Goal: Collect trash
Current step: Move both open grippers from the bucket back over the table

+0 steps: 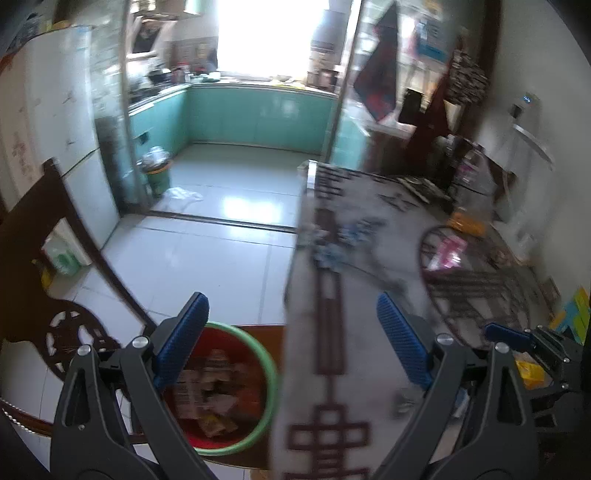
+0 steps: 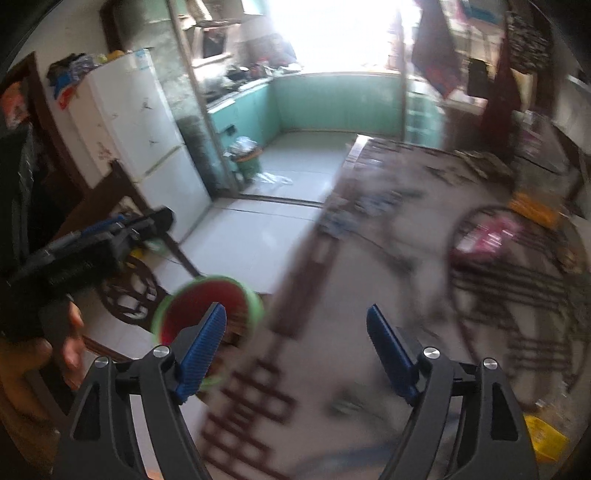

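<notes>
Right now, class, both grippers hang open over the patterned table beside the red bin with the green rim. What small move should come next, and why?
Probably carry the right gripper toward the small yellow wrapper on the patterned tablecloth. Both it and the left gripper are open with nothing between the pads, and the green-rimmed red bin already holds wrappers.

White fridge (image 2: pixel 140 136) upper left of right wrist frame, clutter piled on its top. Teal kitchen cabinets (image 1: pixel 255 114) upper centre, under blown-out bright window (image 1: pixel 271 33). Pale tiled floor (image 1: pixel 207 254) centre, sliding-door track across it. Dark carved wooden chair (image 1: pixel 62 284) lower left. Table with grey cloth bearing dark brown pattern (image 1: pixel 332 332) centre to lower right, blurred. Round glass turntable (image 1: pixel 476 280) on table at right, pink item on it. Dark red cloth (image 1: pixel 380 81) hanging upper right.
</notes>
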Demonstrator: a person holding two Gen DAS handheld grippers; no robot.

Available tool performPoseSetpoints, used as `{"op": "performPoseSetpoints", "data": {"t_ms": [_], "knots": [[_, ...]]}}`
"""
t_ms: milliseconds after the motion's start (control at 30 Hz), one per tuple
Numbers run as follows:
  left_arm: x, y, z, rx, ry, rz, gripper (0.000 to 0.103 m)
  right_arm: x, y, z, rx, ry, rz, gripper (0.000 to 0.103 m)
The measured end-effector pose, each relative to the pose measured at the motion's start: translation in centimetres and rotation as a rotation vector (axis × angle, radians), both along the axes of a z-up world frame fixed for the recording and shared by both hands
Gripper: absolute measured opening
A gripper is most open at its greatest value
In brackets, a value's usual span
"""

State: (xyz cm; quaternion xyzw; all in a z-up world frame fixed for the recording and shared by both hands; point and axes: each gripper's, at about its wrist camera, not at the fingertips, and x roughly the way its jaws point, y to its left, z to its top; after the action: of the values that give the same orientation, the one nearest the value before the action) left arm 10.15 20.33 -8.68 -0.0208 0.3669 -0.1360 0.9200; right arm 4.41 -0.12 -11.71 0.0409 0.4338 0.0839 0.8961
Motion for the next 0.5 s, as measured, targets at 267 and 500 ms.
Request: {"op": "performPoseSetpoints", "data": {"t_ms": [267, 500], "knots": [[-2.3, -9.5, -0.4, -0.004, 0.028, -0.074, 0.090, -3.7, -12.9, -1.5, 0.008, 0.046, -0.149, 0.076], [-4.8, -18.2, -1.3, -0.026, 0.060, -0.120, 0.090, -5.8, -21.6, -1.2, -0.012, 0.054, -0.154, 0.076]]}}
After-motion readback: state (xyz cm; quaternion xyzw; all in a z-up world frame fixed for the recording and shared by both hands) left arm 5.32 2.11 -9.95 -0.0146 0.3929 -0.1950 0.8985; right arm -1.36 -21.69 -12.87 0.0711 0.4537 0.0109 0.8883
